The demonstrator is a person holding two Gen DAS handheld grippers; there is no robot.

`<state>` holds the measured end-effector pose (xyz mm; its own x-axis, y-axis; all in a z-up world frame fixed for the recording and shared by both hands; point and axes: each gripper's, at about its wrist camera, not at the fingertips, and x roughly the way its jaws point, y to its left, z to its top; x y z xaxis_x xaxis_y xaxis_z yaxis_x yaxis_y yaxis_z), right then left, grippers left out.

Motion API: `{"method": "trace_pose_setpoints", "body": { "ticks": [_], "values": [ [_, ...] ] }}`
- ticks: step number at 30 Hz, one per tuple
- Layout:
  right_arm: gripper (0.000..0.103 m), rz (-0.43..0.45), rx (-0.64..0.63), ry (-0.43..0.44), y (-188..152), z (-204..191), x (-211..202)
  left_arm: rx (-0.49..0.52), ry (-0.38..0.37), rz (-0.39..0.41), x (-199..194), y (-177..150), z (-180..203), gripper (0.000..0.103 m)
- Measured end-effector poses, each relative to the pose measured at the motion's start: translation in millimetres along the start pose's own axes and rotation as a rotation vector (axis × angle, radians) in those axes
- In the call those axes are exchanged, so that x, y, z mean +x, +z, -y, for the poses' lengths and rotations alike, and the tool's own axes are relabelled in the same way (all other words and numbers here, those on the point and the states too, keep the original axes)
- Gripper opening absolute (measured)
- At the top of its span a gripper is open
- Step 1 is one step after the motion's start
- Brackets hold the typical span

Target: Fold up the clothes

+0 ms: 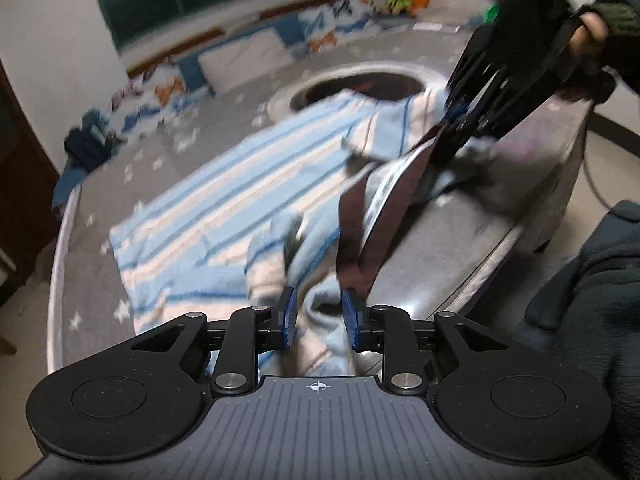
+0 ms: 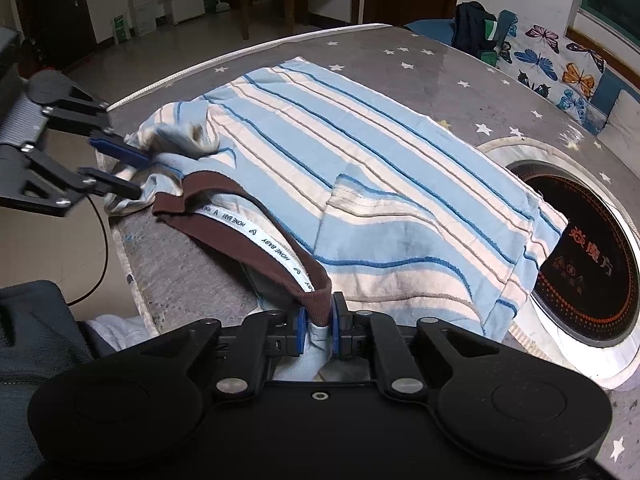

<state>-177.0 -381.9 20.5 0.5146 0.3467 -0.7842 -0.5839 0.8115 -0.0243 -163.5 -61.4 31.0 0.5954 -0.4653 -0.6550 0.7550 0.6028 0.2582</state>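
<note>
While both cameras look over the same grey star-printed table cover (image 2: 400, 56), each shows details the other misses. Spread across that cover lies a striped garment (image 2: 360, 168) in light blue, cream and thin dark blue lines, its brown waistband (image 2: 248, 236) running along the near edge between the two grippers.

From the right wrist view, the right gripper (image 2: 319, 330) has its blue pads pressed together on one end of the waistband and the pale fabric bunched under it. This view is sharp enough to read the white tape (image 2: 264, 240) sewn inside the band, printed "HONE BABY". It also shows the left gripper (image 2: 138, 174) from the side at the far left, its two fingers closed on the crumpled opposite end of the garment at the table's edge. A round dark cooktop (image 2: 584, 264) with orange markings is set into the table just beside the garment's right side, which overlaps its pale rim.

The left wrist view is motion-blurred. There the left gripper (image 1: 319, 318) holds a fold of pale blue cloth between its pads, which stand narrowly apart with the fabric filling the gap. The waistband (image 1: 352, 224) rises taut away from it towards the right gripper (image 1: 452, 120). Only this view shows the person's hand (image 1: 588, 34) in a dark sleeve on that gripper's handle, and the butterfly-print cushions (image 1: 160, 92) along the far wall under a dark window.
</note>
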Motion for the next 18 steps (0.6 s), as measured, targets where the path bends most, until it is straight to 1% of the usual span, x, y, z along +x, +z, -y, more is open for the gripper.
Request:
{"method": "trace_pose_setpoints", "body": {
  "ticks": [3,4,7,9,10,12,13,14,16,18],
  "values": [
    [0.013,0.0,0.001,-0.001,-0.2,0.5,-0.3,-0.014,0.077,0.012,1.6,3.2,-3.1,0.027],
    [0.013,0.0,0.002,-0.002,-0.2,0.7,-0.3,-0.022,0.095,0.015,2.3,3.7,-4.0,0.029],
    [0.013,0.003,0.002,-0.001,-0.1,-1.0,6.1,-0.069,0.11,0.02,4.3,4.3,-11.4,0.036],
    [0.013,-0.001,-0.002,-0.002,-0.2,-1.4,6.4,-0.08,0.118,0.005,8.1,4.3,-13.5,0.036],
    [0.013,-0.001,-0.002,-0.003,0.1,-1.2,6.8,-0.089,0.107,-0.003,11.9,3.8,-14.7,0.035],
    [0.013,0.001,-0.006,-0.003,1.2,-1.7,7.3,-0.106,0.079,-0.015,17.8,4.0,-16.5,0.029],
    [0.013,-0.002,-0.01,-0.003,1.7,-1.9,7.9,-0.122,0.063,-0.028,22.6,4.7,-18.8,0.016],
    [0.012,-0.001,-0.011,-0.003,2.1,-1.8,7.6,-0.142,0.046,-0.043,28.0,5.4,-21.4,0.011],
    [0.011,0.0,-0.011,-0.002,3.1,-1.6,6.8,-0.193,0.021,-0.047,31.3,6.6,-30.5,0.007],
    [0.01,0.017,-0.014,-0.013,9.9,1.2,1.0,-0.251,0.004,-0.022,27.0,11.2,-45.3,0.007]
  ]
}}
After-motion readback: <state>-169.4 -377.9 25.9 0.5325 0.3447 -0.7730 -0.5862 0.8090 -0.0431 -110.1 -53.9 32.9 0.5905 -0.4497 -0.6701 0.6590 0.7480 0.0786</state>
